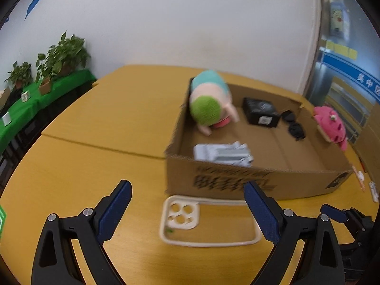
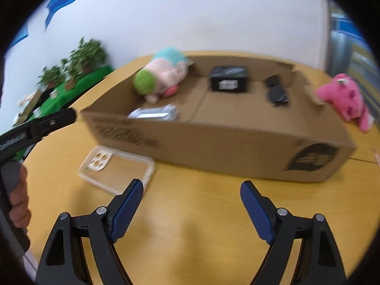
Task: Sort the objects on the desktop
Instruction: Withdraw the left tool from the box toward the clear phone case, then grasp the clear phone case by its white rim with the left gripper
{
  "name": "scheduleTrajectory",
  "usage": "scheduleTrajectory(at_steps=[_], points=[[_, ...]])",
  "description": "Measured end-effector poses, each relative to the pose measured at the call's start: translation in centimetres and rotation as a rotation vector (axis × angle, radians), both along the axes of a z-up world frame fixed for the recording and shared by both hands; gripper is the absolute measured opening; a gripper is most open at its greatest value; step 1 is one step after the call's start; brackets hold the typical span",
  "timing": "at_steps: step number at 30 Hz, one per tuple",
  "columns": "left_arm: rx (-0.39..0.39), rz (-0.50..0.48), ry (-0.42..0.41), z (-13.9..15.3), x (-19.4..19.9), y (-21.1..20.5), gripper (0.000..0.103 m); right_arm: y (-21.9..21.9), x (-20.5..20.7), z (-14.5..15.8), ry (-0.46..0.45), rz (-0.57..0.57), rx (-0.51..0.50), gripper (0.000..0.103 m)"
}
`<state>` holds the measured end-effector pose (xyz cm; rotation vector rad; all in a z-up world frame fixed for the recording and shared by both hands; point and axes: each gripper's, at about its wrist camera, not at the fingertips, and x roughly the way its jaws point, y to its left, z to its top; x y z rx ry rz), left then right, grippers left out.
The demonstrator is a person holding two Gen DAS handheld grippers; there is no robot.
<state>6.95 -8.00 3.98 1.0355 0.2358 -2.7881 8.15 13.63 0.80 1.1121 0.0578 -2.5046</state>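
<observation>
Both claws are hanging with jaws apart, gripping nothing: the left claw (image 1: pixel 187 204) over the clear phone case (image 1: pixel 206 222), the right claw (image 2: pixel 191 204) above bare bench (image 2: pixel 213 213). The case is lying flat just beside the cardboard box (image 1: pixel 249 182), which is holding a plush toy (image 1: pixel 210 102).

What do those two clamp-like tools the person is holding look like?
Each is a black plastic fork of two fingers. The left gripper and right gripper carry ribbed dark-blue pads on the inner faces, silver screws at the joints and triangular cut-outs. White lettering, too blurred to read, marks the left one's side.
</observation>
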Motion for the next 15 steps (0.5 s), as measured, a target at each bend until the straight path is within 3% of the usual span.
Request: scheduleTrajectory(at_steps=[2,7,9,12,13,15], points=[[-0.022,0.005,-0.038,-1.1,-0.2,-0.7,0.096,-1.5,-0.3,-1.0,-0.043,0.024,-0.017,0.082],[-0.054,-0.009,-0.148,-4.0,-1.3,-1.4,0.094,-4.9,-1.2,-2.7,-0.084,0.041,0.016,0.066],[-0.071,-0.02,-0.189,-5.1,-1.7,-1.1,0.088,-5.8,-1.5,-3.3,-0.092,0.03,0.074,0.045],[-0.079,-0.027,-0.265,-6.8,-2.2,-0.9,0.065,-6.1,-1.7,-3.9,-0.109,0.03,0.087,0.037],[-0.065,-0.032,-0.289,-7.4,-2.3,-0.9,0.051,-6.1,-1.7,-3.8,-0.109,0.035,0.091,0.034],[-0.027,-0.046,-0.274,-7.5,-2.2,-0.8,0.037,-6.2,-1.6,-3.8,-0.114,0.052,0.08,0.024]])
